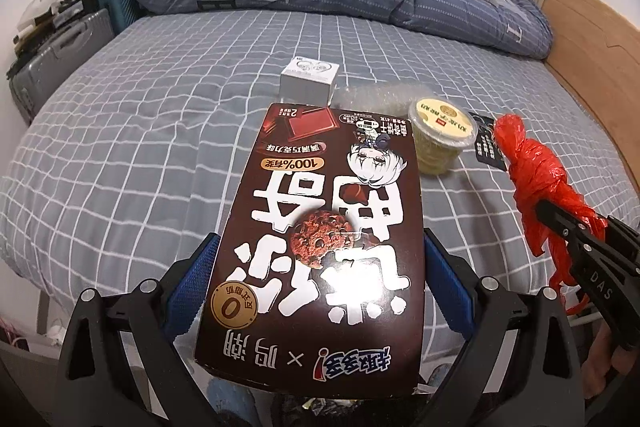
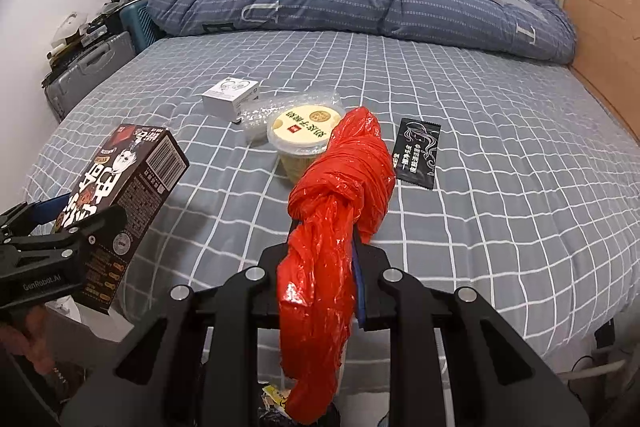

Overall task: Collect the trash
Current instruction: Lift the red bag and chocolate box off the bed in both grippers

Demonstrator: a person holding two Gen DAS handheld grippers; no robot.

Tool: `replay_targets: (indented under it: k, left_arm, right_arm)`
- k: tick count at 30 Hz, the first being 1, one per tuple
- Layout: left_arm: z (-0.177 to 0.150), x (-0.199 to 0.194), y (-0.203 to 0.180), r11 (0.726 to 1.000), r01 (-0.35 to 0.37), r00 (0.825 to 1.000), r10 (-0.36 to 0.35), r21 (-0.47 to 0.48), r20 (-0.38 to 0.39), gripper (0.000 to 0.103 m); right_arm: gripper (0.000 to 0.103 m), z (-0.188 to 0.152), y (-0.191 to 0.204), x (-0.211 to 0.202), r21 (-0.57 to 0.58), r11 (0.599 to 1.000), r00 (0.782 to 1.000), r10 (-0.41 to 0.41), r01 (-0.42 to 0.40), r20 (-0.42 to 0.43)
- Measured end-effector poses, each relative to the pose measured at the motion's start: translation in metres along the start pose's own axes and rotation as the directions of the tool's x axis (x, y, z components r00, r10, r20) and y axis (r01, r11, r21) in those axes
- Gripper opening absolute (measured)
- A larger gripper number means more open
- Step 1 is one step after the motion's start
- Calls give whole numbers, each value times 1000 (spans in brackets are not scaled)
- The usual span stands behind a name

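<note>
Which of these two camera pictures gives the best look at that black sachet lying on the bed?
The right wrist view: the black sachet lies fully visible, flat on the bed sheet. In the left wrist view the red plastic bag covers most of it, leaving a strip.

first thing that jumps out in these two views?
The red bag, knotted and clamped in the shut right gripper, fills the middle of the right wrist view. In the left view the brown cookie box sits gripped between the blue pads of the left gripper, above the bed. Still lying on the bed: a lidded cup, a black sachet and a white box.
</note>
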State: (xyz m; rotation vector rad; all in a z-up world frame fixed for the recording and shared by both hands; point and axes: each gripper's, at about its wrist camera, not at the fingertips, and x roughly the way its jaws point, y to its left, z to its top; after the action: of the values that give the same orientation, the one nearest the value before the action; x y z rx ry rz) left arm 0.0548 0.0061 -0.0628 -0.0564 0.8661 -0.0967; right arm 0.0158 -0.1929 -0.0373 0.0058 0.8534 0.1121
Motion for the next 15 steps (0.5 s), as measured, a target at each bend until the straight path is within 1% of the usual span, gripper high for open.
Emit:
replay_targets:
  k: [8,15]
  left_arm:
    - [-23,-8,-2,1000,2,1000,-2,2,-17,93]
    - [-36,-26,-6,1000,8,1000,-8,-7,-6,93]
  right_arm:
    - [21,-18,1,-11,3,1000,1000,-3,4,-10]
    - [21,-26,3,-28,10,1000,1000,7,-6,-7]
